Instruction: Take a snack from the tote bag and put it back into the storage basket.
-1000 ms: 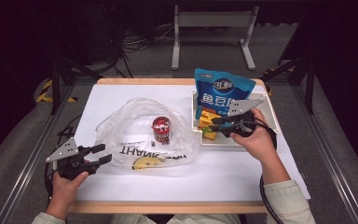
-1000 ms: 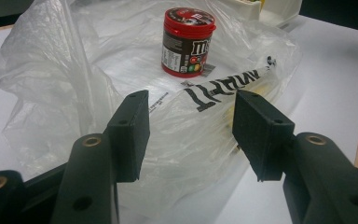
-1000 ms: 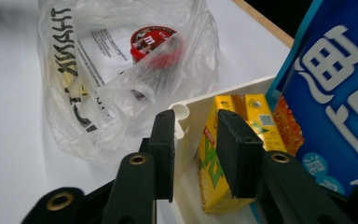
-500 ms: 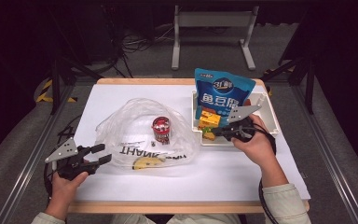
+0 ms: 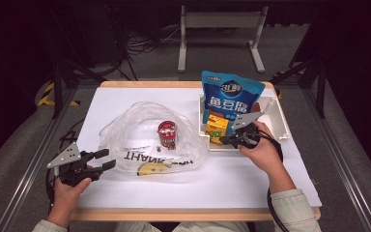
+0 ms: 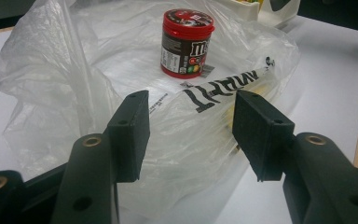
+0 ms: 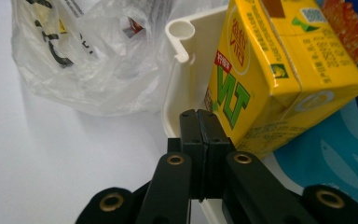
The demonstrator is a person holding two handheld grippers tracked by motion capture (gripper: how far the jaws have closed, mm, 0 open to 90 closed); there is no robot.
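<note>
Jaws of the right claw [image 7: 200, 126] are pressed flat together with no gap. Whether the bin's thin wall is caught between them cannot be told; their tips sit at the near wall of the cream bin [image 7: 182, 70], just beside the lower corner of a yellow drink carton [image 7: 261, 79]. In the high view this right claw [image 5: 228, 140] points left at the bin's front corner, the person's right hand [image 5: 261, 150] behind it.

Left claw [image 6: 189, 126] stands wide apart, holding nothing, its two pads on either side of the clear plastic bag [image 6: 74, 70] that lies just ahead; whether they touch the film is hard to tell. In the high view the left claw [image 5: 107, 159] rests near the bag's left edge on the white surface [image 5: 251, 179].

Counted: two claws, one plastic bag, one cream bin. Inside the bag are one brown candy jar with a red lid [image 6: 186, 42], standing upright, and one yellow item [image 5: 152, 169] at the bag's near edge. In the bin stand one blue snack pouch [image 5: 229, 96], upright against the back, and one yellow carton [image 5: 216, 126] in front of it.
</note>
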